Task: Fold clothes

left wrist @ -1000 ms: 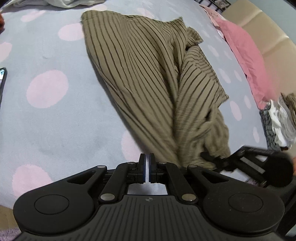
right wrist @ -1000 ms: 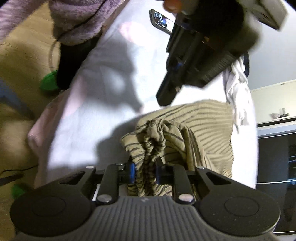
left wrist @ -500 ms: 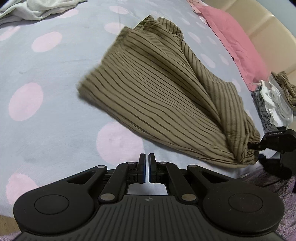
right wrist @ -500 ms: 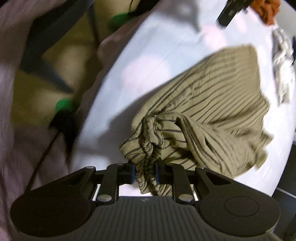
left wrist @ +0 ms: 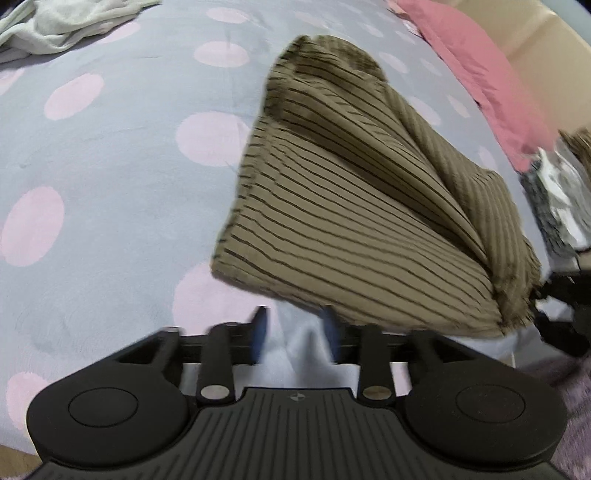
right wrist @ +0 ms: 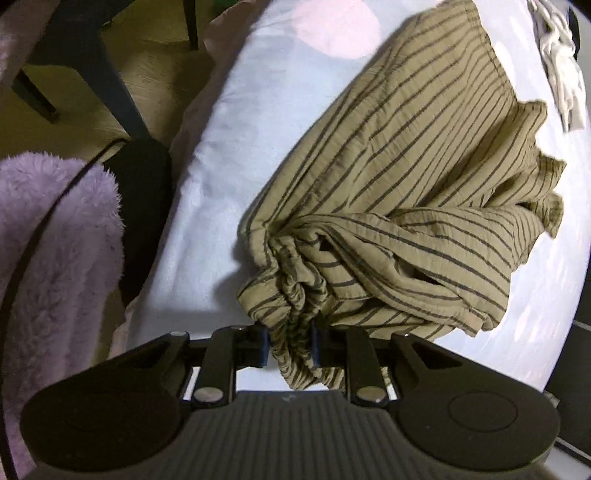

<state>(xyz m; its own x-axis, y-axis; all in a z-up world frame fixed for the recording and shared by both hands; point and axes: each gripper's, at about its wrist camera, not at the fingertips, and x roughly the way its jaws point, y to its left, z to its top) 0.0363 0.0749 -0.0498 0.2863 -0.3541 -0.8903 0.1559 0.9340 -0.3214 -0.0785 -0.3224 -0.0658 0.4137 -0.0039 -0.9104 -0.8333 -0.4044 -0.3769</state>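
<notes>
An olive garment with dark stripes lies bunched on the grey bed cover with pink dots; its right end lifts toward the bed's edge. My left gripper hovers just in front of the garment's near hem, its jaws opening with nothing between them. In the right wrist view, my right gripper pinches the gathered waistband of the same garment. Its jaws are easing apart a little, but the pads still press on the cloth.
A pink pillow lies at the far right and a pale green cloth at the far left. A pile of clothes sits on the right. A purple fleece sleeve and dark chair legs are beside the bed.
The left jaws were shut and now stand apart. The right gripper has dragged the gathered end sideways, so the garment has swung round and bunched up on the bed.
</notes>
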